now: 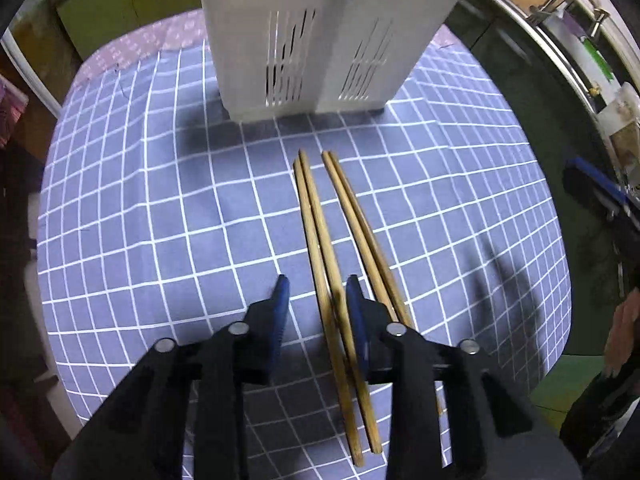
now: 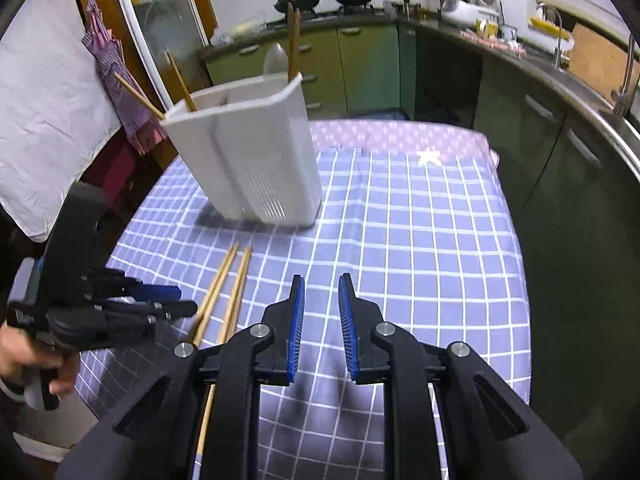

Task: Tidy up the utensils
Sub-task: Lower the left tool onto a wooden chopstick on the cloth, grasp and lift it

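Four pale wooden chopsticks (image 1: 340, 248) lie in two pairs on the blue checked counter (image 1: 160, 220), long axes toward the white slotted plastic holder (image 1: 320, 40). Left tool (image 1: 316, 292), apart, straddles the left pair; right tool (image 2: 321, 292), apart, empty, lies farther off.

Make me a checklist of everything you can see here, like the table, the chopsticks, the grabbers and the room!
Surface: table under a blue checked cloth, pink cloth at its far end.
Job's things: four wooden chopsticks lying in two pairs; white utensil holder upright, chopsticks and a spoon already inside.
Clutter: nothing seen on the cloth.
Grippers: left gripper open, jaws straddling one pair of chopsticks, pads not pressing; right gripper open, nothing between its jaws.
Cables: nothing seen.
Surroundings: green kitchen cabinets, woks on the stove, a sink to the right.
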Demonstrator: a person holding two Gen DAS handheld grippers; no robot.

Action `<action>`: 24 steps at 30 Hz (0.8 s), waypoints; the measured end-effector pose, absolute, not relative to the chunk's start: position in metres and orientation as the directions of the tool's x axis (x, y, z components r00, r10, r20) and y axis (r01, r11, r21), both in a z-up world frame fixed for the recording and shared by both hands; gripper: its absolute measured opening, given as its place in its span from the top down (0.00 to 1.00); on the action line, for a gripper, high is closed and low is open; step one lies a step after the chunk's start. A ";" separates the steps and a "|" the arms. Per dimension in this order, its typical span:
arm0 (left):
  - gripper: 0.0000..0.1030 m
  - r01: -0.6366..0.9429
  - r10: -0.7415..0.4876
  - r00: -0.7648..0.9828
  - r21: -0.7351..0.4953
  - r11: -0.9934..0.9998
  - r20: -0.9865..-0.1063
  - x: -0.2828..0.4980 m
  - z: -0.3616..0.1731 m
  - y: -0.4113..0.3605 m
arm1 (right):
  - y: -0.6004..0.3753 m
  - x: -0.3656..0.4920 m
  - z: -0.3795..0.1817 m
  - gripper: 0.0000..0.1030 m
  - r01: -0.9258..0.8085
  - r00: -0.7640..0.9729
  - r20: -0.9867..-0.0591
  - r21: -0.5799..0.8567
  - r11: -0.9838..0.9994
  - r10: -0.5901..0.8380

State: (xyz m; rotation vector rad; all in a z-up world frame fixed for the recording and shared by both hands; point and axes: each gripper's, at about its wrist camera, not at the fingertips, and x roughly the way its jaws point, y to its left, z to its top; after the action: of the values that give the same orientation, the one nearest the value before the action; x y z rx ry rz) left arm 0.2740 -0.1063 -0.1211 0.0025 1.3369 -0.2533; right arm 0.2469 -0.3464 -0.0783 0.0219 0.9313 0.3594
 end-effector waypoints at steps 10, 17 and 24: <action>0.78 0.182 -0.116 0.160 -0.087 0.980 -0.980 0.288 -0.139 -0.122 | -0.344 0.254 -0.093 0.82 -0.300 0.499 -0.800 0.203 0.932 0.334; 0.86 0.175 -0.093 0.123 -0.071 0.982 -0.988 0.297 -0.146 -0.130 | -0.341 0.253 -0.093 0.82 -0.313 0.489 -0.800 0.211 0.926 0.347; 0.86 0.178 -0.047 0.119 -0.026 0.984 -0.992 0.301 -0.150 -0.142 | -0.337 0.253 -0.094 0.78 -0.323 0.482 -0.804 0.205 0.924 0.348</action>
State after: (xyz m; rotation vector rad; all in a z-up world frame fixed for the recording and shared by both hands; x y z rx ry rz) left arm 0.3008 -0.1422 -0.1500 0.1079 1.4434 -0.1649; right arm 0.2525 -0.3373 -0.0937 0.0270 0.9862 0.4090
